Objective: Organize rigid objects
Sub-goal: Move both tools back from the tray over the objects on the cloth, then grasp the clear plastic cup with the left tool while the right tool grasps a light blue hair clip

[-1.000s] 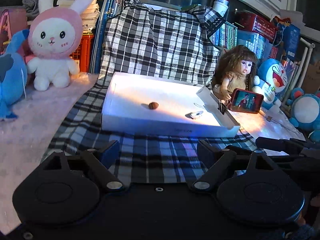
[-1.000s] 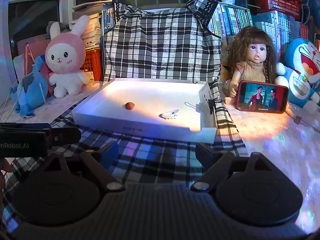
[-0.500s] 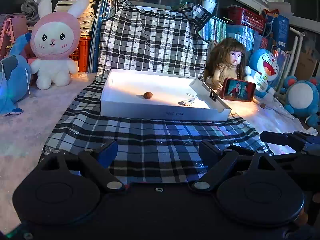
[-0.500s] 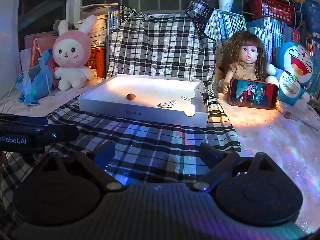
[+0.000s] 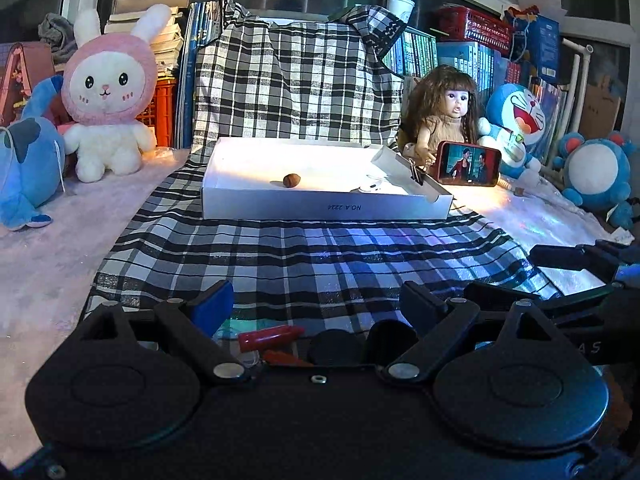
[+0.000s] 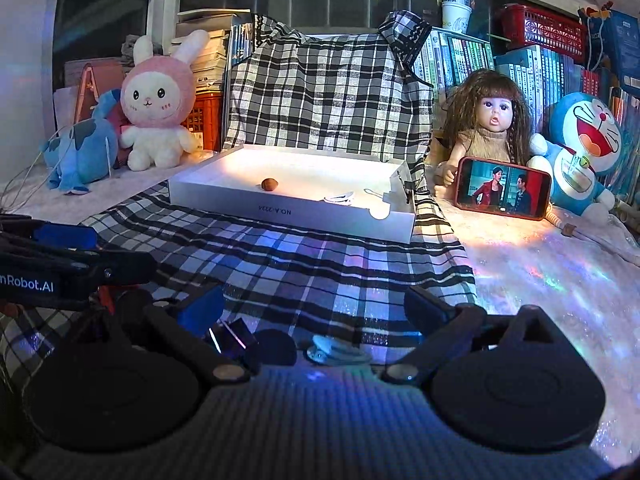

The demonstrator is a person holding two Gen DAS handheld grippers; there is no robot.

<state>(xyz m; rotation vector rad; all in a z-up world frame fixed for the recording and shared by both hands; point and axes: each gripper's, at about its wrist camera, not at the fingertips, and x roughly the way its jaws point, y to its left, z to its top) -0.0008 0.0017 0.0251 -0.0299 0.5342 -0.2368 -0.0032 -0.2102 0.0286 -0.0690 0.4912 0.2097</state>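
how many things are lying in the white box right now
2 that I can see: a brown nut near the middle of the white box, a white clip toward its right; the near wall may hide more.

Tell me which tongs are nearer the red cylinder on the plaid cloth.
Left. The left tongs, opening, hover right over the red cylinder, which lies between their jaws. The right tongs, also opening, sit to its right, over a white clip.

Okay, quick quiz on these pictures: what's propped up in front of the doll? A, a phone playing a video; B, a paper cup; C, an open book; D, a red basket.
A: a red-cased phone with two people on its lit screen stands on its long edge in front of the doll.
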